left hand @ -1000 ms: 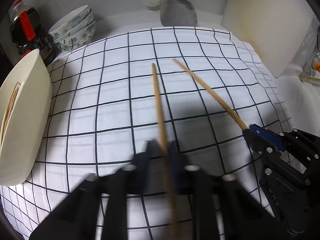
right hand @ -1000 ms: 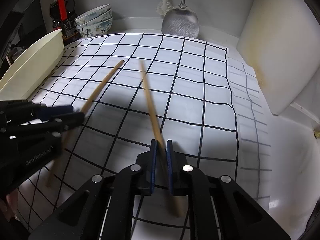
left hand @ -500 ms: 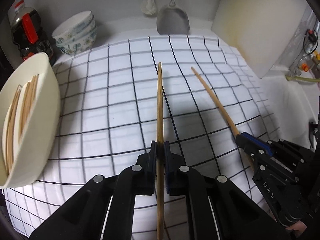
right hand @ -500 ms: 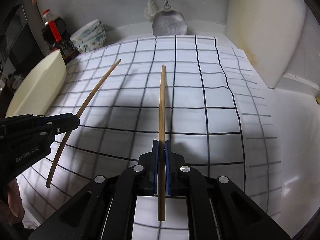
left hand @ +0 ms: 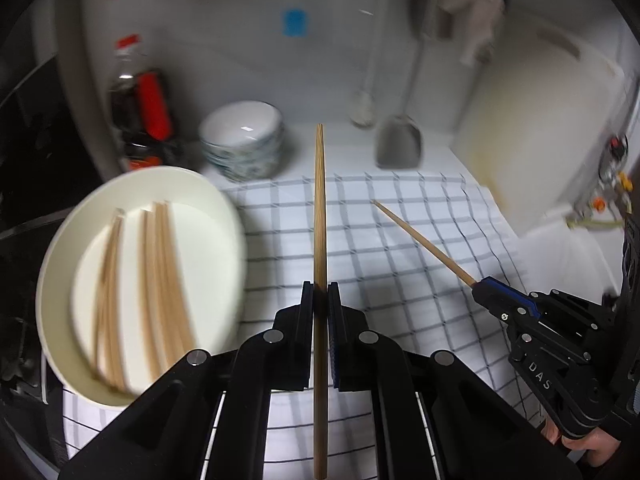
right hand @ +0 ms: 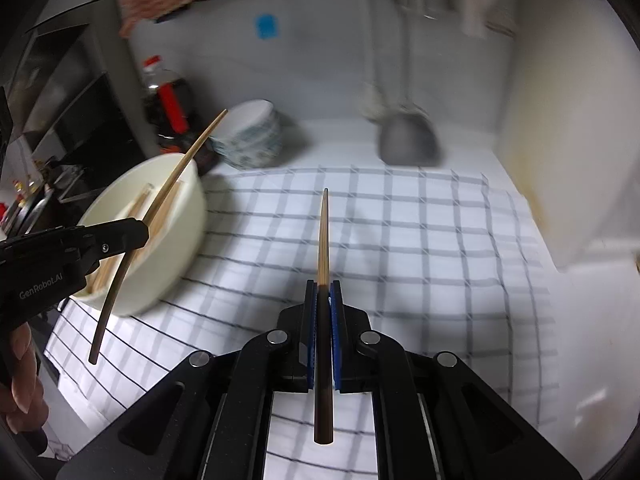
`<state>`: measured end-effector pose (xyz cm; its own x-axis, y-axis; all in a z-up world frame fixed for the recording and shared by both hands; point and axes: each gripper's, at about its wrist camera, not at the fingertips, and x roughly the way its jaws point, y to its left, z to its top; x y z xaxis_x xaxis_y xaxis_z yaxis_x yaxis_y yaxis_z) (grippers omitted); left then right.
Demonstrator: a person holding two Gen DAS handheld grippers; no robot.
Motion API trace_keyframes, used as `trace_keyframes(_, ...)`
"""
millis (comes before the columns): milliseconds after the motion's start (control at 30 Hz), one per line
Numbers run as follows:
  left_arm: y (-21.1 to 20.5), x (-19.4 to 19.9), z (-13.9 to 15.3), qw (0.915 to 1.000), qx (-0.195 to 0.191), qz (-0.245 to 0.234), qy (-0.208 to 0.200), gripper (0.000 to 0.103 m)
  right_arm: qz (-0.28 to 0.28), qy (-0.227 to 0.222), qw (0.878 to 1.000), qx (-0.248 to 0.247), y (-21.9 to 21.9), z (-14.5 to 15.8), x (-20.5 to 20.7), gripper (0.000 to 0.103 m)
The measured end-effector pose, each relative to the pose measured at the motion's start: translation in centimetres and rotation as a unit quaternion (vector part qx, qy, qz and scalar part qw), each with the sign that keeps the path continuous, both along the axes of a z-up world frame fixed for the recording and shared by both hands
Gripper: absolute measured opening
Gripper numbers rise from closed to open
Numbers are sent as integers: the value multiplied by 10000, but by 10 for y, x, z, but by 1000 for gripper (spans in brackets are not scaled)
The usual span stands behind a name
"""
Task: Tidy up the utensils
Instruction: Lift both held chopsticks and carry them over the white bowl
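Two chopsticks up, one per tool: my left gripper [left hand: 320, 300] pinches left chopstick [left hand: 319, 208] mid-shaft for balance; right gripper [right hand: 323, 304] clamps right chopstick [right hand: 323, 240]; both above checked cloth [right hand: 420, 240]; cream bowl [left hand: 224, 216], holding others, sits left, likely destination.

White counter [left hand: 560, 264], checked cloth [right hand: 400, 240] over most of it. Behind cloth: grey-white wall [left hand: 240, 40] with a blue sticker [left hand: 295, 23]. Against the wall, a stack of bowls [left hand: 244, 144], dark red-capped bottle [left hand: 138, 108] to their left, metal spatula [left hand: 400, 144] hanging right. Cream board [right hand: 560, 140] leaning right of cloth. Dark shelving [right hand: 76, 92] left of bottle.
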<state>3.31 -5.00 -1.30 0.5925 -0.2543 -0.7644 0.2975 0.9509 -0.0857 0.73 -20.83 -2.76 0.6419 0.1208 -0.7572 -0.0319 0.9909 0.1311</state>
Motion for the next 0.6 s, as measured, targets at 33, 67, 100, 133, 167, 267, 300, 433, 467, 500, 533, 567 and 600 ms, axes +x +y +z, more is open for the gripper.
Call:
trace_keyframes(33,11,3,3,10000,6,87,-48,8,52,-27,10000,8,5,4,4,6)
trace_keyframes(67,19,5,5,9998,26,157,-103,8,144,-65,9999,27,15,9,10,6)
trace_keyframes(100,30,9,8,9996,51,248,-158,8,241,-108,9996,24,25,14,16,6)
trace_keyframes(133,44,12,10,9991,52,368,-191,8,347,-155,9993,-13,37,18,22,6)
trace_keyframes(167,55,15,12,9987,49,453,-218,8,431,-180,9989,-48,44,21,26,6)
trace_keyframes(267,87,22,16,9971,133,685,-304,8,687,-241,9973,-107,75,28,41,6)
trace_keyframes(300,97,25,17,9965,189,746,-318,8,755,-254,9968,-98,83,30,46,6)
trace_keyframes(433,135,37,17,9936,387,1019,-287,8,1040,-318,9940,-78,119,34,63,6)
trace_keyframes(467,142,40,17,9930,403,1074,-286,8,1120,-323,9932,-70,131,34,68,6)
trace_keyframes(500,149,42,17,9923,427,1134,-254,8,1155,-318,9928,-57,138,34,71,6)
trace_keyframes(533,157,45,16,9915,434,1204,-253,8,1198,-303,9923,-28,146,34,76,6)
trace_keyframes(567,160,46,14,9910,434,1246,-238,8,1238,-272,9919,7,155,32,81,6)
trace_keyframes(600,166,49,11,9904,437,1294,-218,8,1264,-230,9917,31,162,31,85,6)
